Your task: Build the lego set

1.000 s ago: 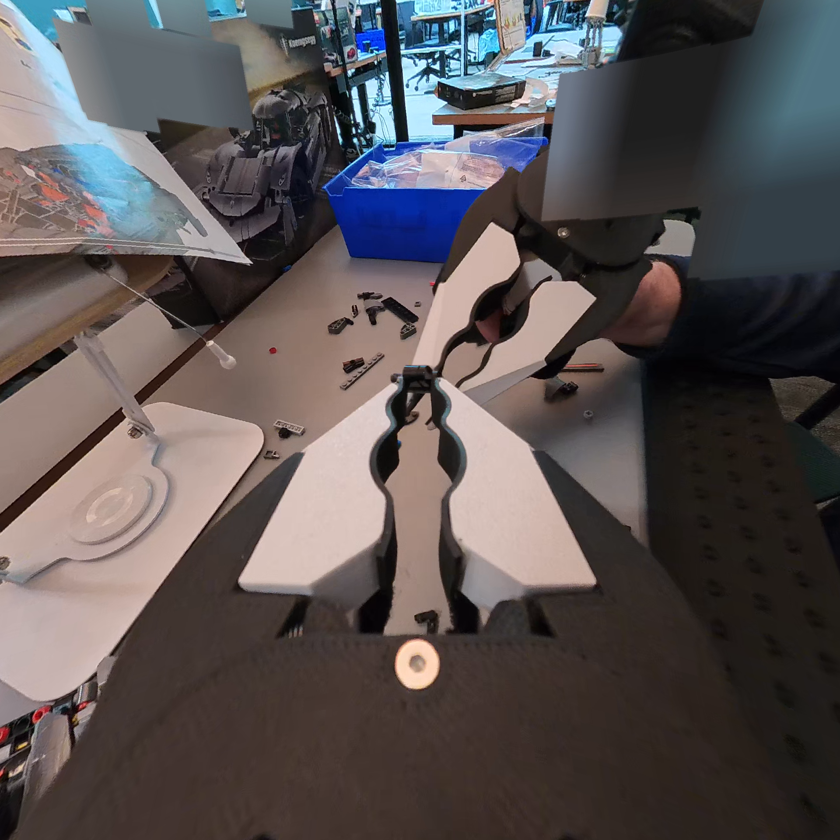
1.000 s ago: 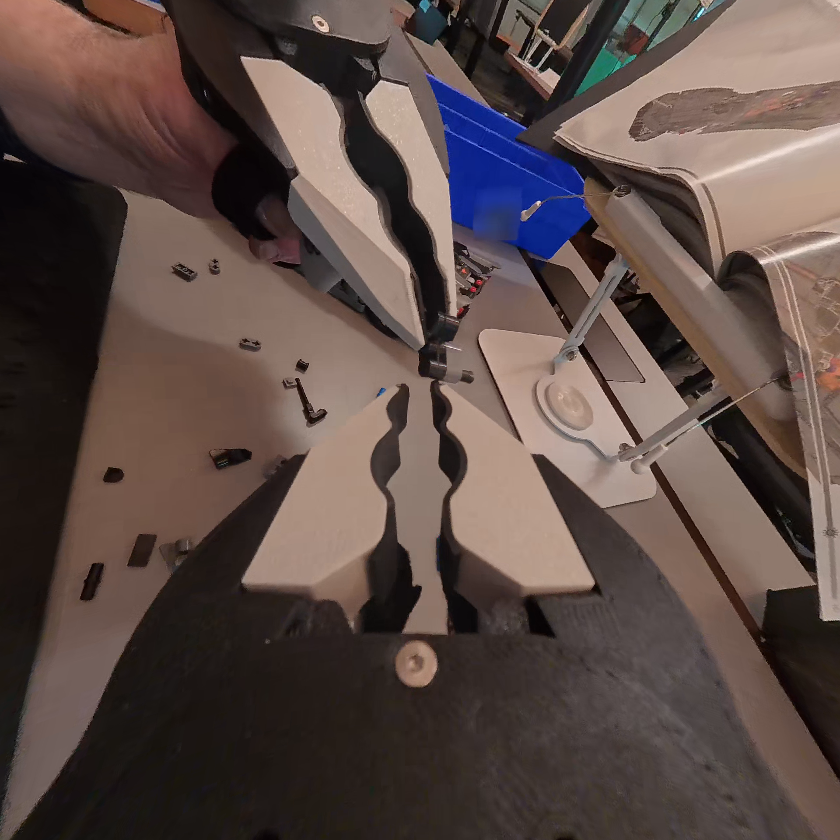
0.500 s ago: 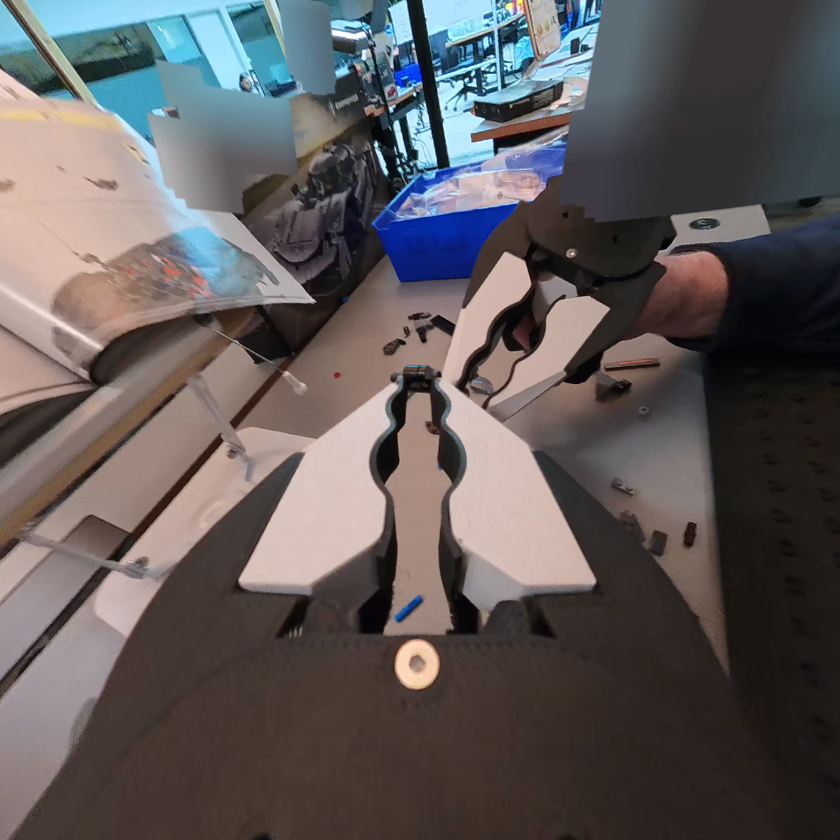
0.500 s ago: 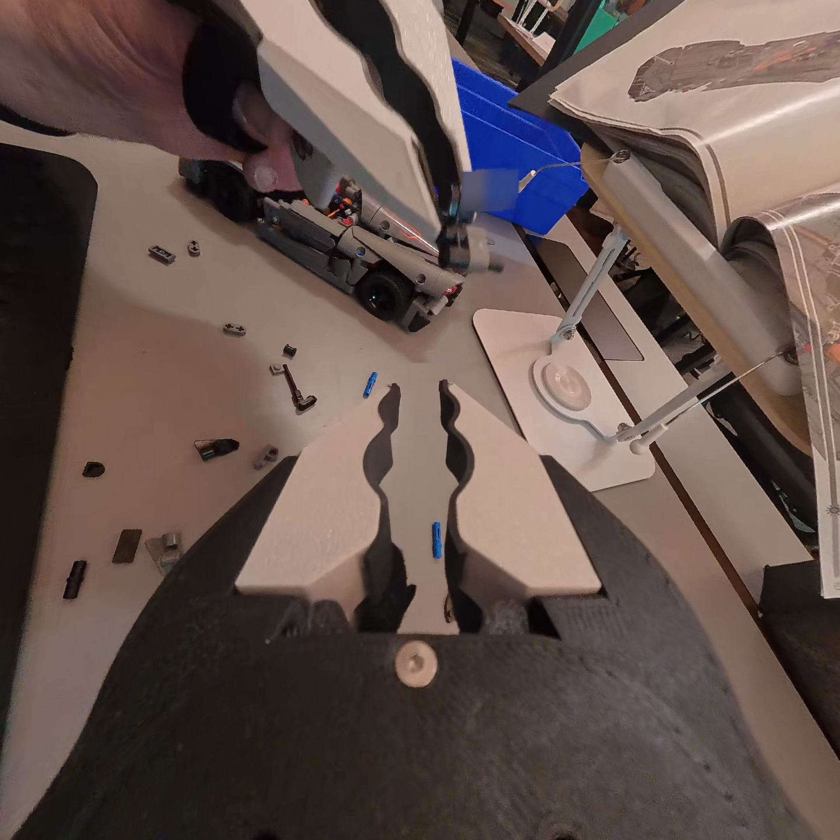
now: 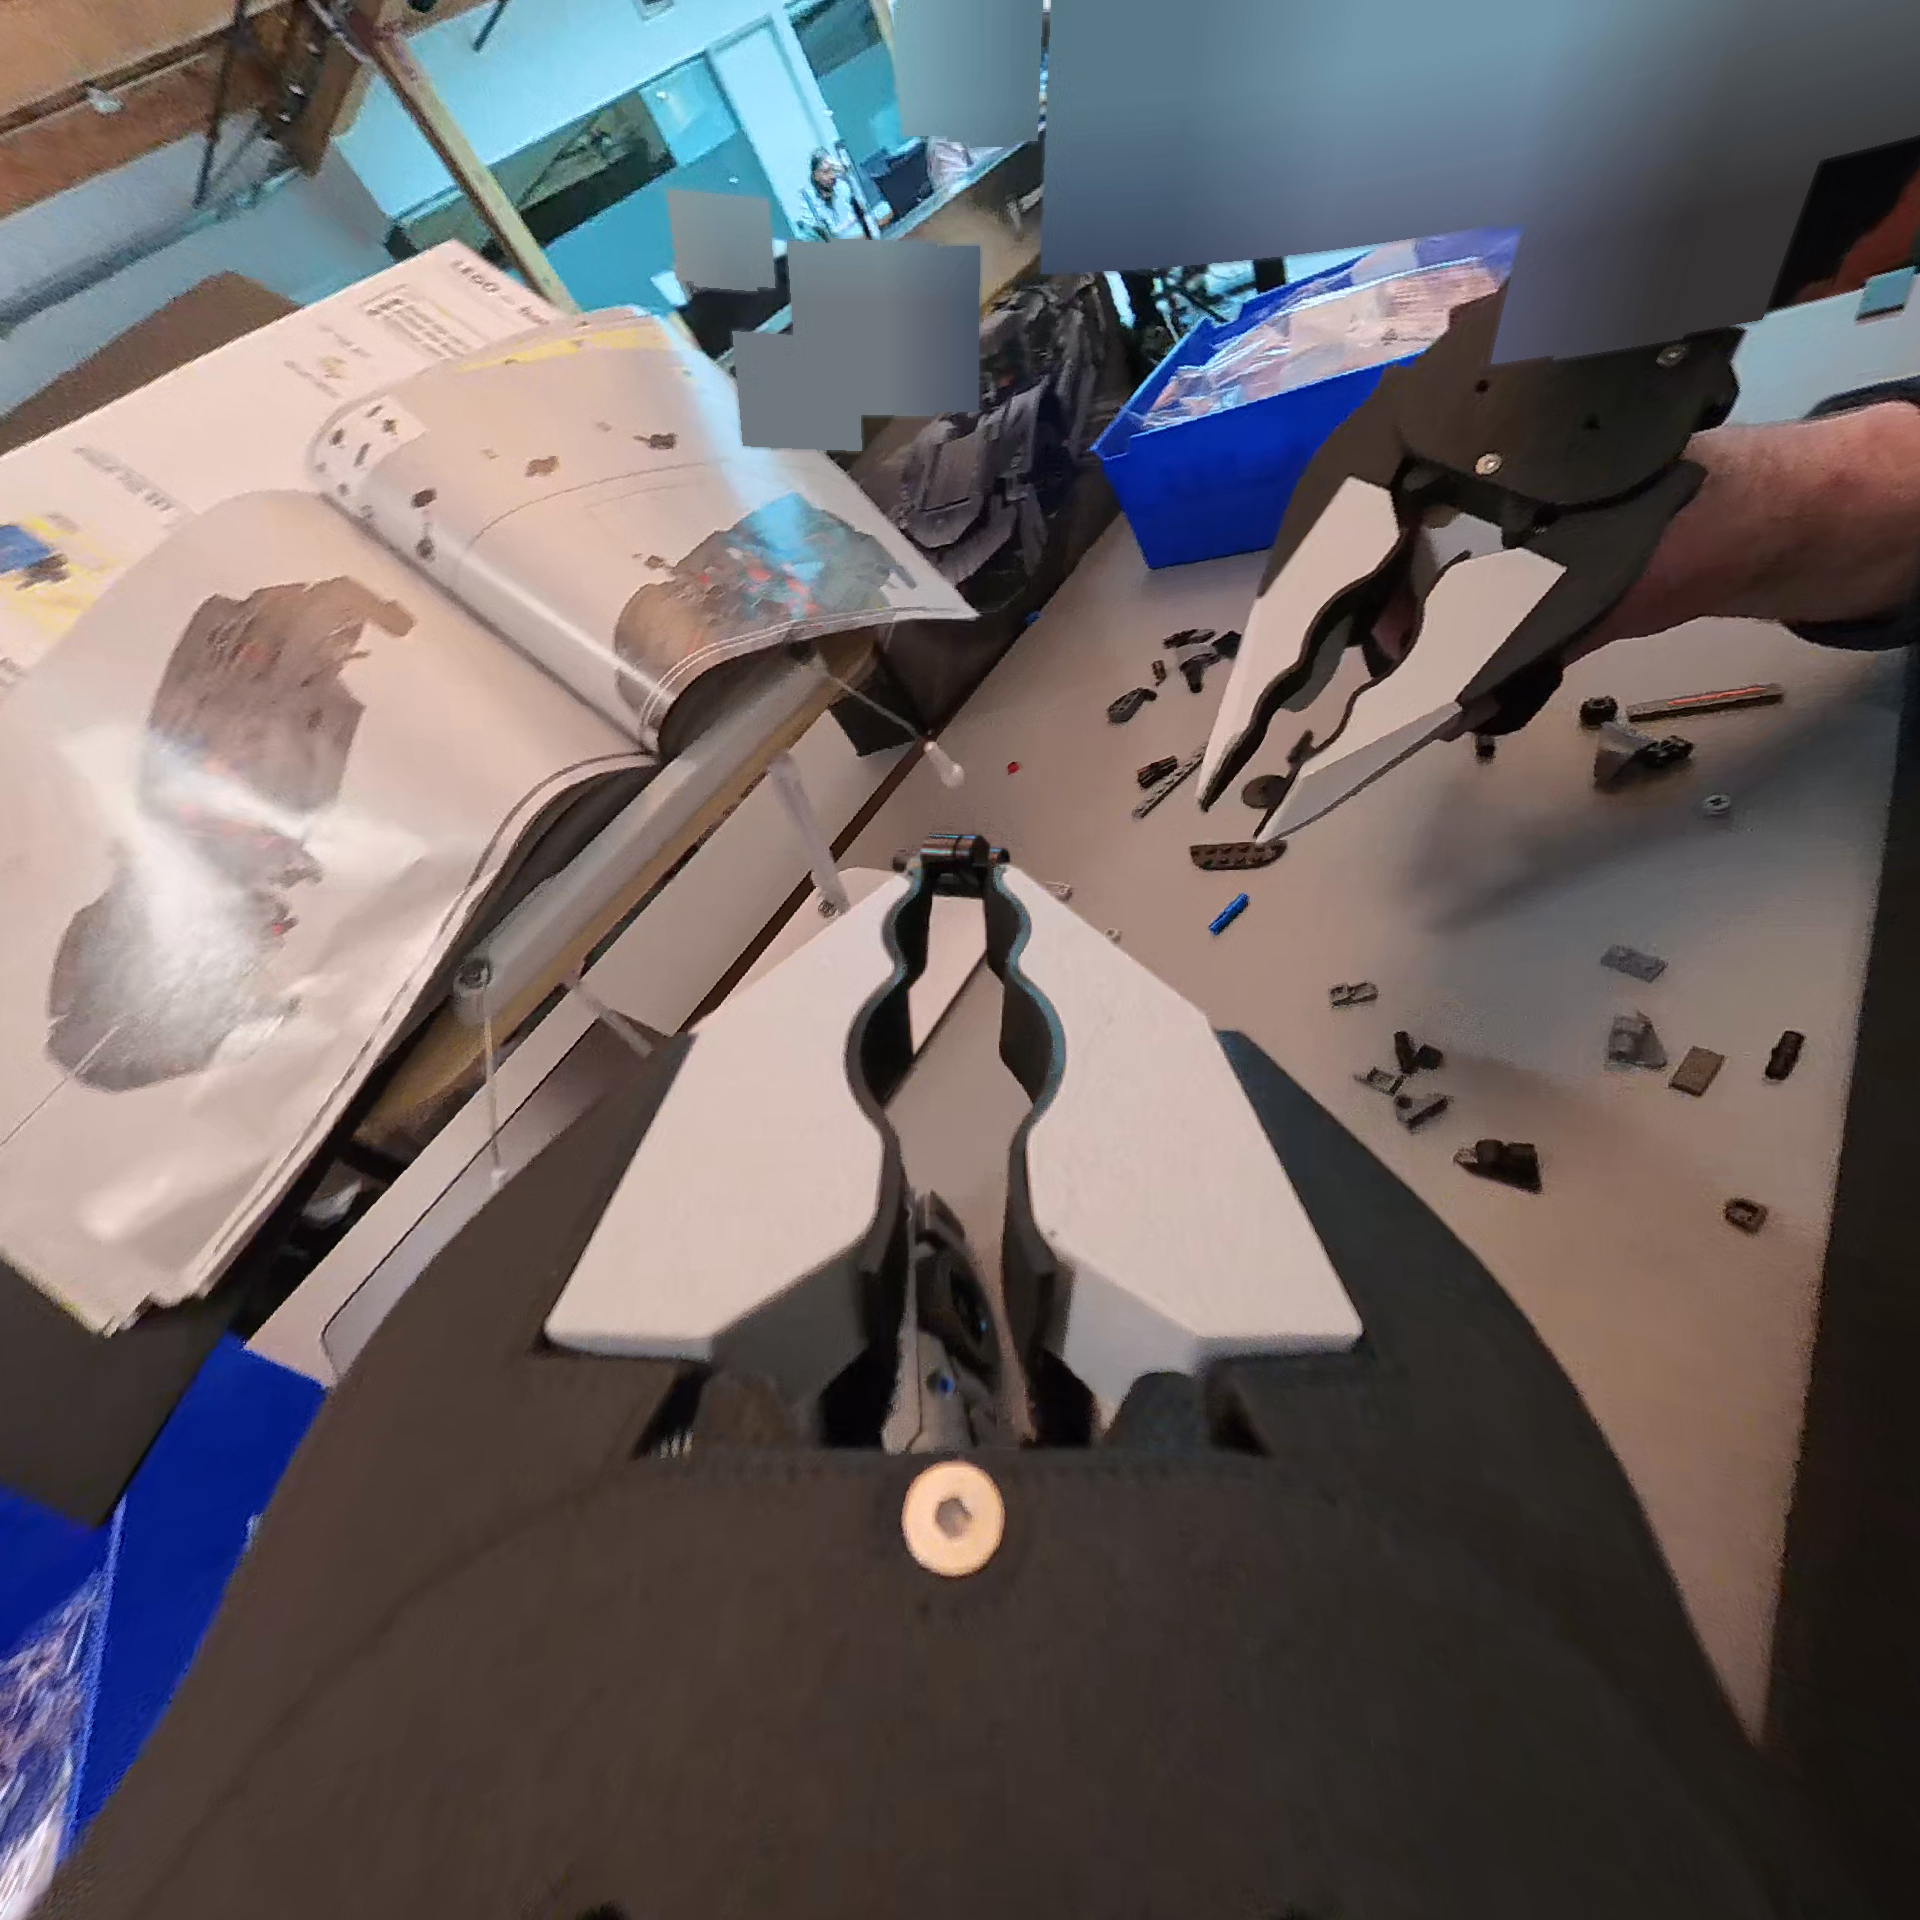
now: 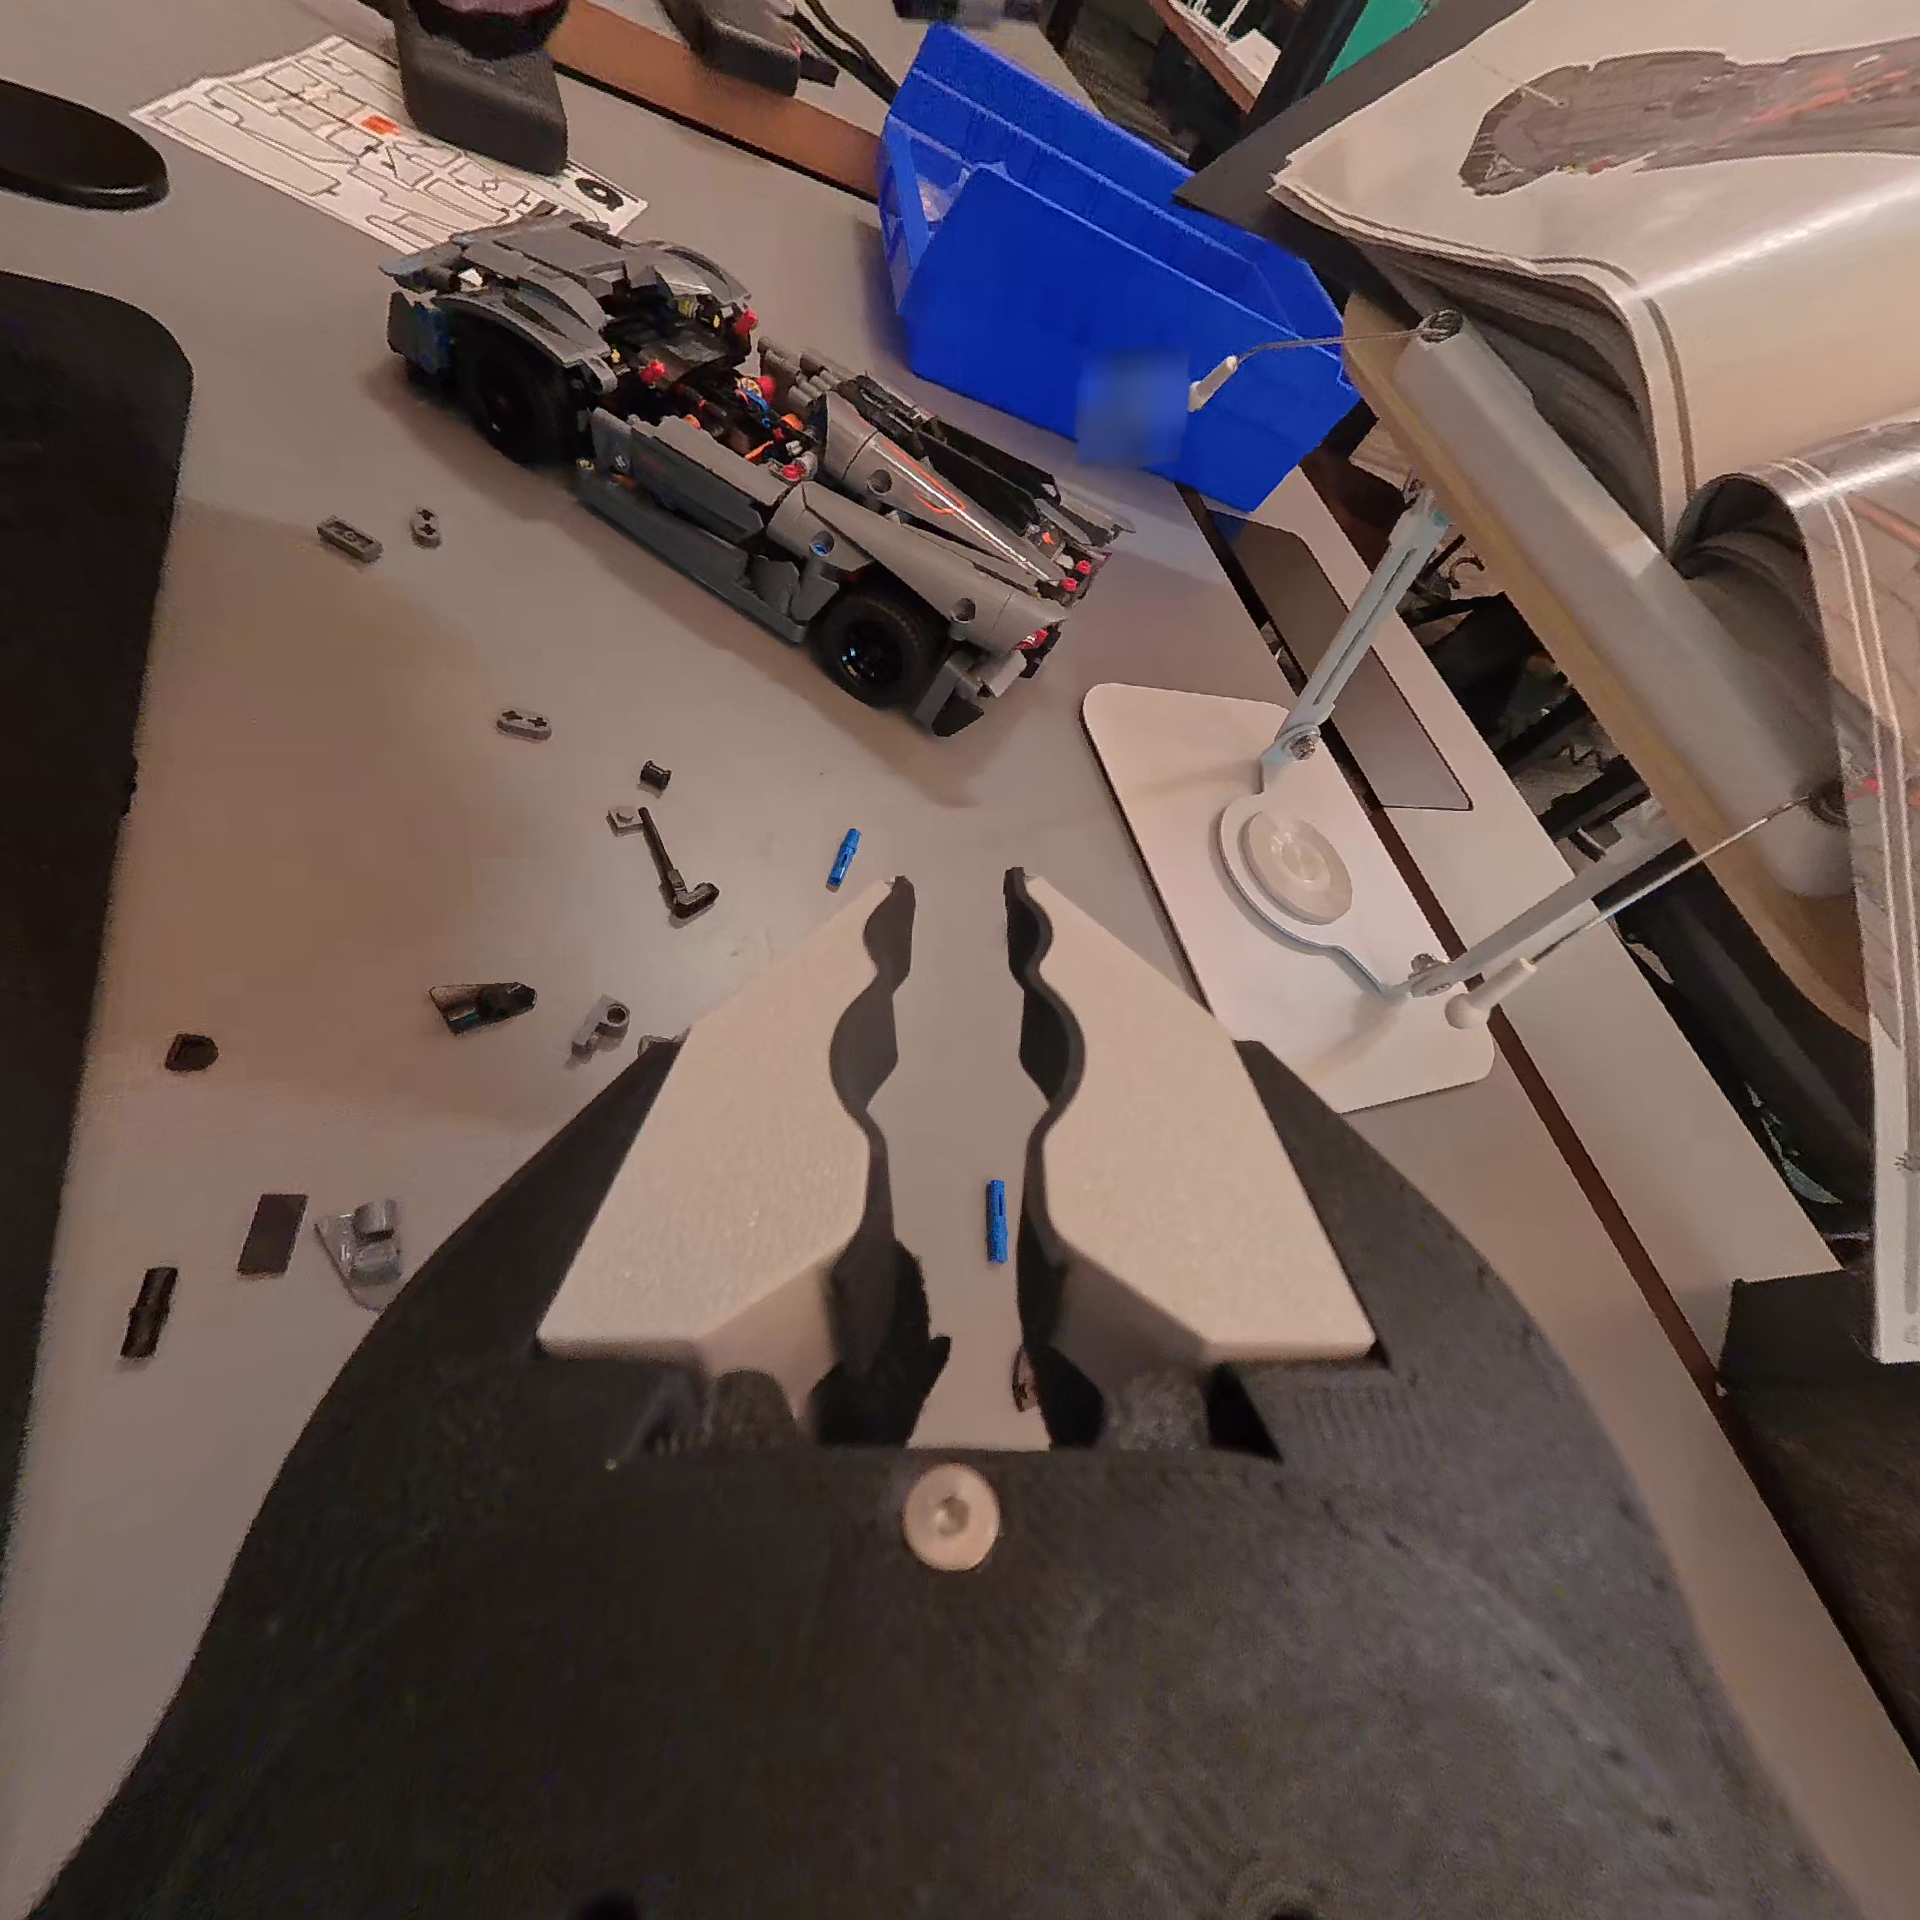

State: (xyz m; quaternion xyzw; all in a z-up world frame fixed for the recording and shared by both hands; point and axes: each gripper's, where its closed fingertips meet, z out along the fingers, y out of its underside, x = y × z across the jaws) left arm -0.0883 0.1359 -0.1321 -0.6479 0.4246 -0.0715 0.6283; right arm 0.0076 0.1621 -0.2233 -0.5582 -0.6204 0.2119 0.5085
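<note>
My left gripper (image 5: pixel 954 868) is shut on a small black lego piece (image 5: pixel 956 852) and holds it high above the table, facing the open instruction book (image 5: pixel 364 707). My right gripper (image 6: pixel 956 888) is open and empty, low over the grey table; in the left wrist view it (image 5: pixel 1236 816) hovers over loose parts. The partly built grey and black lego car (image 6: pixel 748 488) sits on the table ahead of the right gripper. Two blue pins (image 6: pixel 844 857) (image 6: pixel 995 1221) lie near its fingers.
Several small black and grey parts (image 6: pixel 665 862) lie scattered on the table (image 6: pixel 312 727). A blue bin (image 6: pixel 1081 281) stands behind the car. The white book stand base (image 6: pixel 1278 904) is at the right. A sticker sheet (image 6: pixel 364 145) lies at the far left. The left gripper's tips are roughly 15 centimeters from the right gripper's.
My left gripper has risen and swung left toward the book with the black piece, leaving the right wrist view. My right gripper has stayed open, low over the table.
</note>
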